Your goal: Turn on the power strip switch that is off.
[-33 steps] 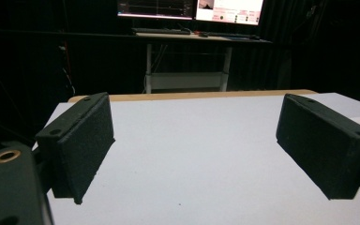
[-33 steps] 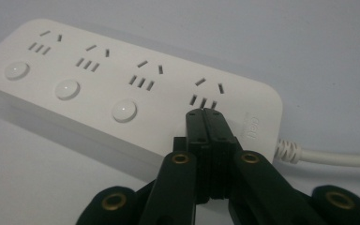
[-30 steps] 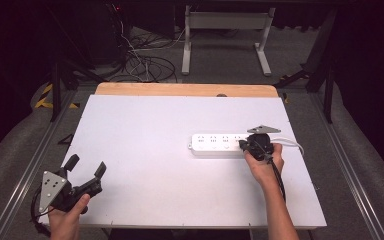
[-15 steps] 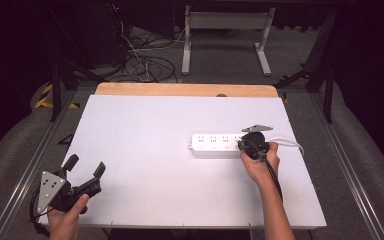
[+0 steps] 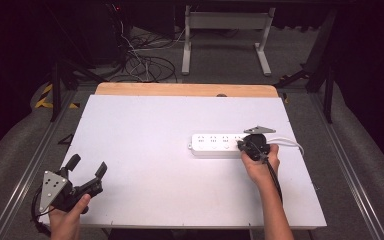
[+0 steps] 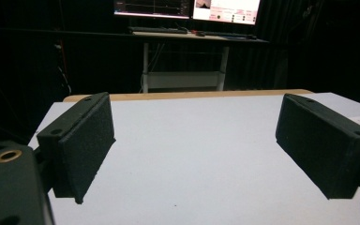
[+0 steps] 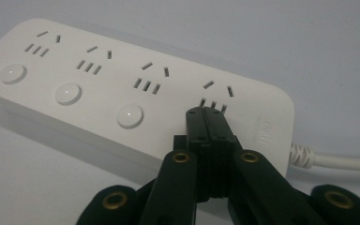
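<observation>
R gripper (image 7: pixel 211 123), jaws clenched w/ nothing between, is pressing down on the power strip (image 5: pixel 216 144) at table's 3 o'clock, likely hitting the 4th button; next probably lifting off, while L gripper (image 5: pixel 86 172), jaws spread, is idling at 7 o'clock.

My right gripper (image 5: pixel 244 145) has crept left and slightly up along the power strip (image 5: pixel 215 144) since a second ago; its closed jaws now sit on the strip's right end, over the last socket's button spot. My right hand (image 5: pixel 260 161) followed it.
</observation>
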Tool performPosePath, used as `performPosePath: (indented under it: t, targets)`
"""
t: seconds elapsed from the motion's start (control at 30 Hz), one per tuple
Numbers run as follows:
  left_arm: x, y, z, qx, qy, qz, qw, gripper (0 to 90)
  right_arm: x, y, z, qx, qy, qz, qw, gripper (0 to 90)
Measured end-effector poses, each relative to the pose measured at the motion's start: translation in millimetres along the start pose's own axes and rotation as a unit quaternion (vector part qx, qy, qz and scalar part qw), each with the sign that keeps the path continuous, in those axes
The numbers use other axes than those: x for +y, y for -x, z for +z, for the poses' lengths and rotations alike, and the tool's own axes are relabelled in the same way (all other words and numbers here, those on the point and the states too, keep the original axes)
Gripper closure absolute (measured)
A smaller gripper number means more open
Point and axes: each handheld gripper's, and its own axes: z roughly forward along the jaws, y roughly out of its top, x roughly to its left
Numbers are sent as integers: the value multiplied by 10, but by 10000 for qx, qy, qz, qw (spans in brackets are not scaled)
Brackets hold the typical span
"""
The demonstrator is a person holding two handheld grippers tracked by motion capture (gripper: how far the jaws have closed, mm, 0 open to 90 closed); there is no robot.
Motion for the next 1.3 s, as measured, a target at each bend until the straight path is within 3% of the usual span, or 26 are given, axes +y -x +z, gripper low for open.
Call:
performPosePath:
  t: [0.23, 0.67, 0.87, 0.97, 1.13, 1.2, 1.3]
  targets:
    - [0, 14, 5, -7, 0, 21, 10000, 123, 8, 26, -4, 84, -37, 87, 9999, 900]
    - [-3, 21, 30, -41, -25, 31, 10000, 123, 35, 4, -8, 34, -133, -2, 9999, 900]
    - [-8, 24, 23, -30, -19, 20, 10000, 124, 31, 10, -18, 65, -138, 86, 9998, 900]
    - [-9, 11, 15, -16, -26, 14, 10000, 123, 31, 0, -24, 24, -132, -9, 9999, 900]
    - [-11, 5, 11, -1, -32, 4, 10000, 123, 37, 9, -31, 97, -130, 25, 9999, 873]
    - [-13, 9, 15, -6, -31, -2, 10000, 123, 47, 17, -52, 176, -24, 76, 9998, 848]
    - [-18, 6, 22, -5, -30, -9, 10000, 123, 33, 43, -95, 183, 233, 50, 9995, 885]
